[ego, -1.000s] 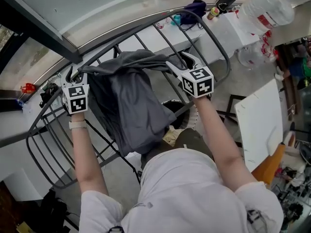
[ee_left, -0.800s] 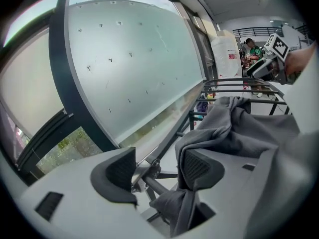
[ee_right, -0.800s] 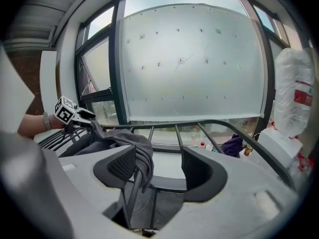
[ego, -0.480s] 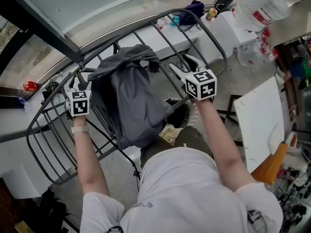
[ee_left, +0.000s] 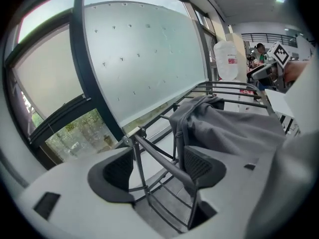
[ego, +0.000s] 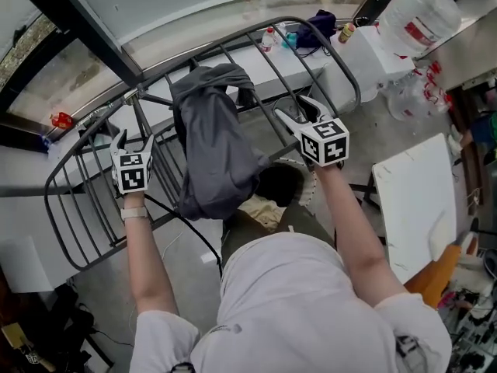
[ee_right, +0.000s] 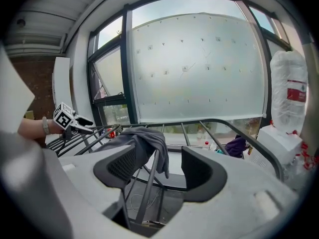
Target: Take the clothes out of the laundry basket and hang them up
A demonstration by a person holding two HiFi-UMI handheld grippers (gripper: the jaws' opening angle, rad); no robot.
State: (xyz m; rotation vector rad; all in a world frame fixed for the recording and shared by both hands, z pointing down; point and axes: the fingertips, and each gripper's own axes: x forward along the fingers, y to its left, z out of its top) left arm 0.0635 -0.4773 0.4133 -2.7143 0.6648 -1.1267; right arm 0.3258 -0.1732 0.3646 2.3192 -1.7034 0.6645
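A dark grey metal drying rack (ego: 349, 64), a curved tube rim with thin parallel bars, filled the middle of the head view. It stood over a white bench (ego: 19, 193) that ran under the frosted window. The soft, creased grey cloth garment (ego: 210, 146) hung bunched over the upper centre bars, with its loose lower end sagging below the rack's near edge. The bars to its left and right were bare.

The left gripper (ego: 132, 140) sat at the frame's left over the bare bars, apart from the garment. Its jaws had just been opening and stood wide, gripping nothing. In the left gripper view (ee_left: 158, 167) a thin rack bar crossed the gap, untouched by the ribbed black pads, and the cloth (ee_left: 234, 128) lay to the right.

The right gripper (ego: 293, 109) was right of centre, just beside the garment's right edge, with its jaws wide and empty. In its own view (ee_right: 159, 166) a bar and the cloth's drooping corner (ee_right: 142, 136) showed through the gap.

A clear plastic water jug (ego: 415, 10) stood at the upper right.
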